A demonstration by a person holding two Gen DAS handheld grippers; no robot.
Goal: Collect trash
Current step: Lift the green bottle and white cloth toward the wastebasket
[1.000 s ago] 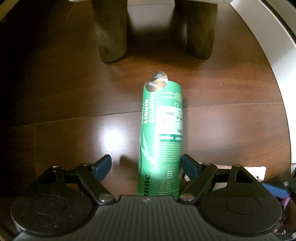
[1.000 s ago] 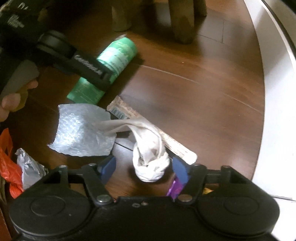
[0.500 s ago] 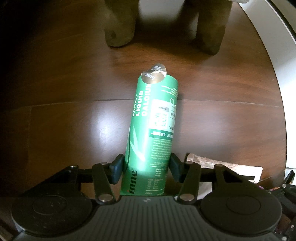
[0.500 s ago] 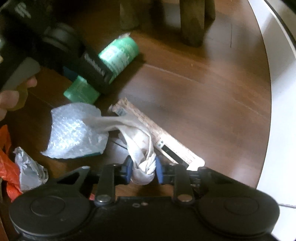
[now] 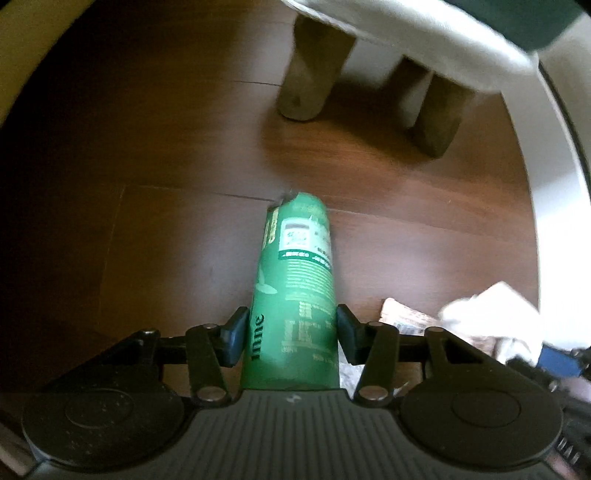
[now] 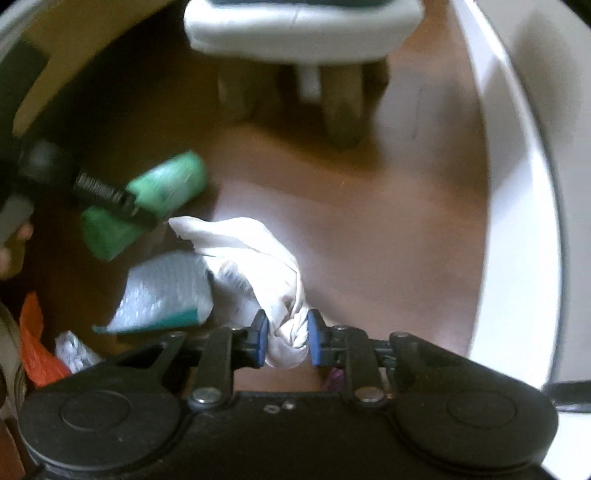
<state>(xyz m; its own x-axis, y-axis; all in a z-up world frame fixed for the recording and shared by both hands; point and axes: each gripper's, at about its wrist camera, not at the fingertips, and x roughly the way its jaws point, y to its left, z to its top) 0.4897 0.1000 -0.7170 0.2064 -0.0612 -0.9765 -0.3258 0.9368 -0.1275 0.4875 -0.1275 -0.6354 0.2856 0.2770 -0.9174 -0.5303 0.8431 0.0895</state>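
Two pieces of trash in hand, one per tool; several more on the floor.

Item 1: green tube carton [image 5: 295, 295], clamped across its lower body by the left tool [image 5: 290, 334], pads pressed on both sides. It is gripped near one end, so the long free end juts forward over the wooden floor [image 5: 166, 240]. That end will likely swing with any wrist turn.

Item 2: knotted white bag [image 6: 288, 338], pinched at its twisted knot between the blue pads of the right tool [image 6: 285, 336], jaws narrow. The knot is the firmest part to hold; the loose tail [image 6: 236, 240] trails forward and left, over the bubble-wrap sheet.

Items uncollected:
- bubble-wrap sheet [image 6: 162, 291], on the floor to the left of the bag.
- orange plastic scrap [image 6: 35, 350] and crumpled grey wrapper [image 6: 74, 350], at the lower left edge.
- flat paper packet [image 5: 402, 317], on the floor just right of the left tool.
- small purple scrap [image 6: 335, 378], mostly hidden under the right tool.

Edges and room:
- white curved wall or fixture [image 6: 517, 184] close on the right.
- two wooden furniture legs [image 5: 310, 70] ahead, under a pale cushioned seat [image 6: 295, 29].
- open floor between the two tools and ahead of the carton; no bin or bag for the trash is visible.
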